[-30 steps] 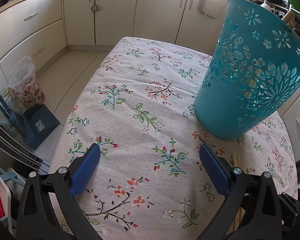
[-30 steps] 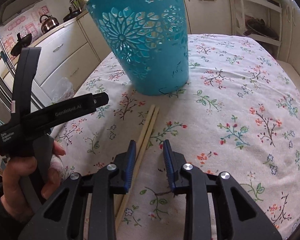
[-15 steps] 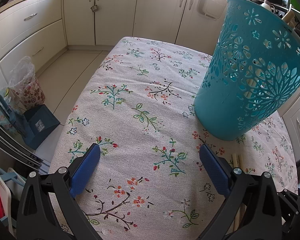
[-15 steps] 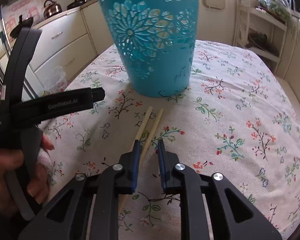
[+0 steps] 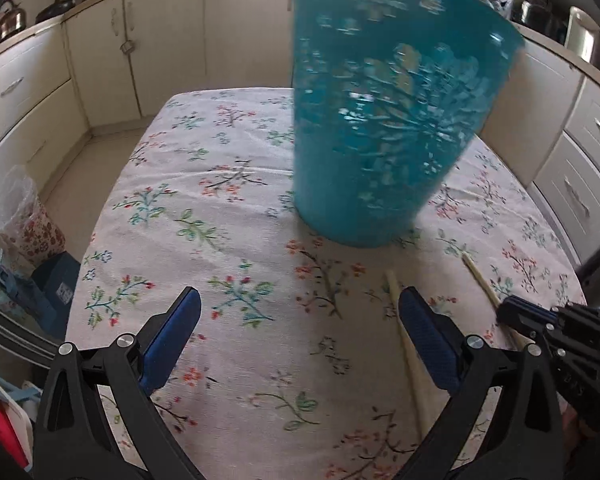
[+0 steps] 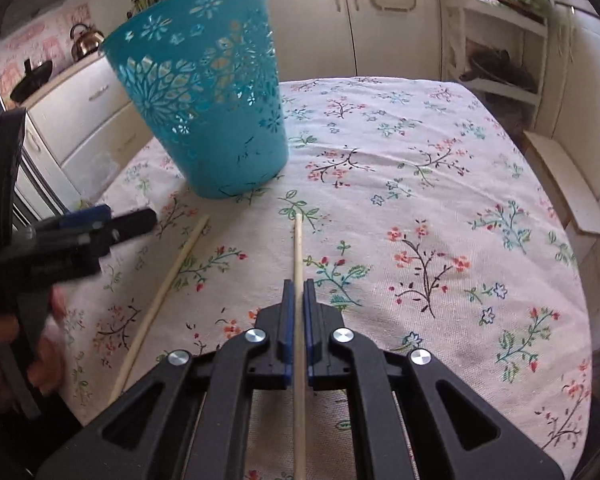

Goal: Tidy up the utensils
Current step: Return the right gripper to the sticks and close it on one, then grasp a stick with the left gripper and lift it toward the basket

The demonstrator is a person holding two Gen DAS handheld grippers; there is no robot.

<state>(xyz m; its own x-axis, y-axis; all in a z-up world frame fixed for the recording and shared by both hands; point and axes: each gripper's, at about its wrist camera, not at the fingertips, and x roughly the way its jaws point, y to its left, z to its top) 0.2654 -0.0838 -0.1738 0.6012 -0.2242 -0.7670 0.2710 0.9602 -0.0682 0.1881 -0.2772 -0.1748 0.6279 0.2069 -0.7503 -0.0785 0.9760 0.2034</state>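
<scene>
Left wrist view: 1 teal basket (image 5: pixel 380 128) stands upright on the surface (image 5: pixel 236 208), which is covered by a cloth printed with small flowers. The basket is blurred; its wall is perforated with a cut-out flower pattern. 2 pale wooden chopsticks are counted. The loose chopstick (image 5: pixel 410 354) lies flat on the cloth, near the camera, running just beside the right finger of the left tool (image 5: pixel 298 338). The left tool stands wide open, its 2 blue pads well apart, holding nothing. The held chopstick (image 5: pixel 482 282) shows at right, its far tip near the basket base. The right tool (image 5: pixel 520 322) is shut around it.

Right wrist view: the right tool (image 6: pixel 299 316) is closed on the held chopstick (image 6: pixel 298 264), which is thin, straight and light tan, and projects forward between the 2 blue pads toward the basket (image 6: pixel 212 108). The loose chopstick (image 6: pixel 168 284) lies at left on the cloth, well apart from the held one. The basket stands far left on the surface (image 6: pixel 440 208). The left tool (image 6: pixel 100 226) appears blurred at the left edge. White cabinets (image 6: pixel 312 24) line the far wall.
</scene>
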